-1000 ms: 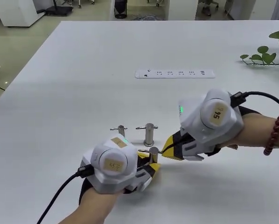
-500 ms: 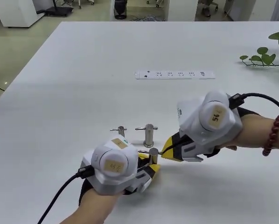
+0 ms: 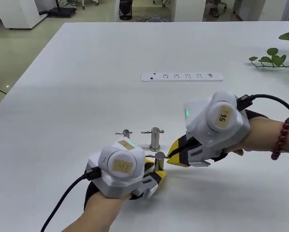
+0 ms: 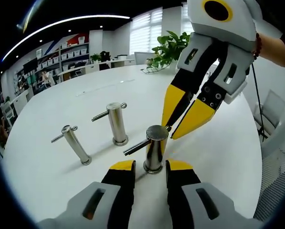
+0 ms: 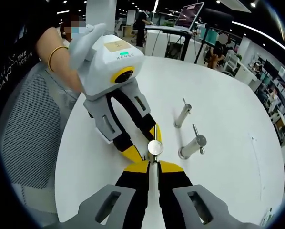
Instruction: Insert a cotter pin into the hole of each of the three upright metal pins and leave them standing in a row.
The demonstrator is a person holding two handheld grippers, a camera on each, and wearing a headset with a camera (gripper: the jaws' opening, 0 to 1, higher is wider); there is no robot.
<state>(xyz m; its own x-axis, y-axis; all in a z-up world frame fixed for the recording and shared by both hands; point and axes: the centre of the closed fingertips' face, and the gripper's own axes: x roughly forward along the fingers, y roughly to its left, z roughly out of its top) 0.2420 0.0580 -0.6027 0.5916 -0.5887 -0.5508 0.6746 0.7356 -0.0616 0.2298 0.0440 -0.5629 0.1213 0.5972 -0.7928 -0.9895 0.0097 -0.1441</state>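
Three upright metal pins stand on the white table (image 3: 77,96). The back-left pin (image 3: 126,134) and the middle pin (image 3: 155,138) each carry a cotter pin through the top. My left gripper (image 3: 155,170) is shut low on the nearest pin (image 3: 159,159), whose base sits between its yellow tips in the left gripper view (image 4: 151,166). My right gripper (image 3: 171,157) comes in from the right, shut on a cotter pin (image 4: 134,147) that passes through this pin (image 4: 155,143) and sticks out the other side. In the right gripper view the pin's top (image 5: 155,147) lies just beyond my right gripper (image 5: 155,163).
A white power strip (image 3: 181,76) lies further back on the table. A green plant (image 3: 280,53) trails at the right edge. Cables run from both grippers toward me. Chairs and a person stand beyond the table in the right gripper view.
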